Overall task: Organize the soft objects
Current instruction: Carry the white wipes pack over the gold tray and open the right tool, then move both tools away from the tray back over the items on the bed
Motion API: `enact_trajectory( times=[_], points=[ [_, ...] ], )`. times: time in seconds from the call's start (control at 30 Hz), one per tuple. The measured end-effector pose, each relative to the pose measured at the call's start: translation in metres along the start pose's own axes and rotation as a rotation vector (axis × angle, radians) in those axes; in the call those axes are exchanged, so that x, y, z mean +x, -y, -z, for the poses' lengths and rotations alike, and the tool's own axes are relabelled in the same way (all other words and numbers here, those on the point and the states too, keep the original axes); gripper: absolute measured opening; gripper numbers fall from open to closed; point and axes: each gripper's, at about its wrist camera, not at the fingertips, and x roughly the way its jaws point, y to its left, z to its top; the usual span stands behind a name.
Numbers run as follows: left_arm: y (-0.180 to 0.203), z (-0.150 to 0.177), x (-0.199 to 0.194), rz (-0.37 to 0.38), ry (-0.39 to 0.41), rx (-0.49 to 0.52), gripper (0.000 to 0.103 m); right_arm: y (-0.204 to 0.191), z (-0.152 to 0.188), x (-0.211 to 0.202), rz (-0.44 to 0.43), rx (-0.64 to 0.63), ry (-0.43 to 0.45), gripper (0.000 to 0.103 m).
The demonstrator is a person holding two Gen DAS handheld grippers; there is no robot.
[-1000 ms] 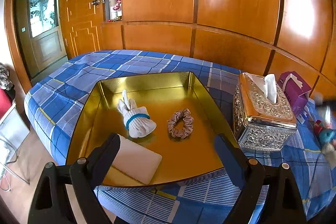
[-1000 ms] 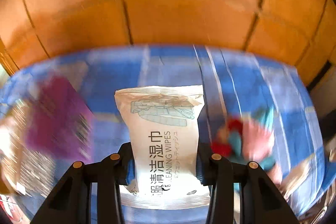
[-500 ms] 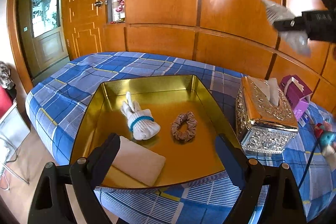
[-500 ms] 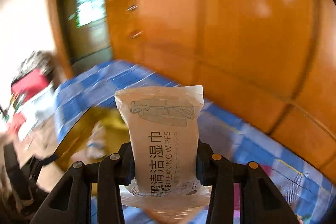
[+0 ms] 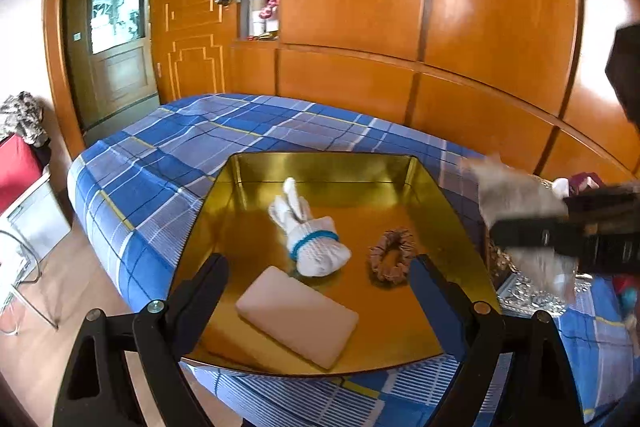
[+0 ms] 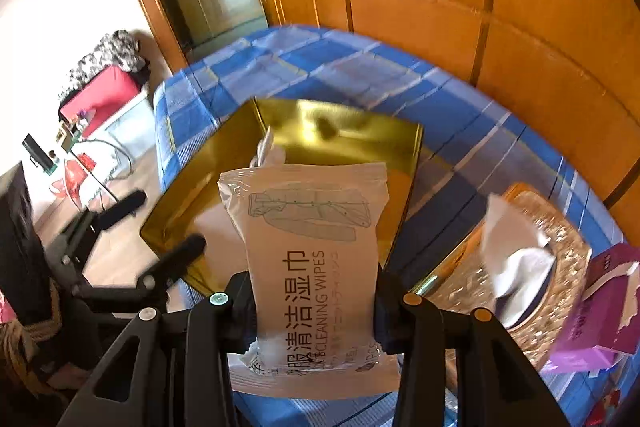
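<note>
A gold tray (image 5: 452, 211) (image 6: 192, 183) lies on the blue plaid bed. In it are a white rolled cloth with a blue band (image 5: 310, 241), a pinkish scrunchie (image 5: 392, 255) and a pale pink pad (image 5: 298, 313). My left gripper (image 5: 320, 281) hovers open over the tray's near edge, nothing between its fingers. My right gripper (image 6: 314, 301) is shut on a pack of cleaning wipes (image 6: 310, 259), held above the tray's right side; it shows blurred at the right of the left wrist view (image 5: 560, 239).
An ornate silver tissue box (image 6: 532, 263) (image 5: 528, 291) stands right of the tray, a purple tissue pack (image 6: 596, 311) beyond it. Wooden wardrobe panels (image 5: 400, 27) back the bed. A red case (image 6: 100, 95) and floor clutter sit left of the bed.
My right gripper swung the wipes pack leftward from the bed's right side, past the tissue box, to above the tray, rolling as it went. The left gripper drifted slightly, still open.
</note>
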Motion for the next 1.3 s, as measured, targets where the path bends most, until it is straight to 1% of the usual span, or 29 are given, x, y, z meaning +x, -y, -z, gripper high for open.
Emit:
enact_trajectory(
  times=[0.13,0.2,0.3,0.4,0.5,0.53,0.57,0.6,0.67,0.7,0.8,0.93,1.1,1.2,1.3],
  points=[
    [-0.013,-0.004,0.006,-0.017,-0.011,-0.04,0.092,-0.011,0.0,0.025,-0.007,-0.014,-0.064,0.043],
    [-0.025,-0.007,0.007,-0.04,-0.006,-0.075,0.092,-0.015,-0.001,0.037,-0.004,-0.016,-0.095,0.043],
    [-0.042,-0.013,0.008,-0.075,0.01,-0.118,0.092,-0.019,-0.006,0.068,-0.004,-0.015,-0.157,0.044],
    [-0.054,-0.017,0.008,-0.093,0.015,-0.148,0.092,-0.022,-0.009,0.094,0.059,-0.012,-0.173,0.044],
    [-0.058,-0.017,0.009,-0.1,0.015,-0.154,0.092,-0.022,-0.008,0.109,0.11,-0.004,-0.157,0.044],
    [-0.058,-0.017,0.01,-0.097,0.014,-0.153,0.092,-0.02,-0.007,0.111,0.109,0.005,-0.155,0.047],
    [-0.057,-0.017,0.01,-0.094,0.015,-0.151,0.092,-0.02,-0.005,0.11,0.107,0.015,-0.154,0.056],
    [-0.056,-0.017,0.01,-0.094,0.016,-0.146,0.093,-0.019,-0.004,0.11,0.106,0.02,-0.151,0.061],
    [-0.054,-0.017,0.011,-0.092,0.016,-0.139,0.094,-0.021,-0.002,0.101,0.134,0.004,-0.112,0.066],
    [-0.053,-0.017,0.011,-0.092,0.016,-0.138,0.094,-0.023,-0.001,0.094,0.164,-0.006,-0.088,0.066],
    [-0.052,-0.017,0.01,-0.094,0.021,-0.139,0.094,-0.028,0.0,0.076,0.213,-0.015,-0.029,0.066],
    [-0.052,-0.017,0.008,-0.098,0.028,-0.141,0.094,-0.037,0.005,0.041,0.311,-0.031,0.089,0.066],
    [-0.048,-0.015,0.008,-0.091,0.025,-0.126,0.094,-0.047,0.015,0.008,0.412,-0.024,0.202,0.066],
    [-0.041,-0.013,0.006,-0.075,0.023,-0.109,0.094,-0.049,0.018,-0.009,0.459,-0.014,0.247,0.066],
    [-0.033,-0.011,0.004,-0.058,0.02,-0.09,0.094,-0.047,0.021,-0.022,0.471,0.01,0.281,0.066]
  ],
)
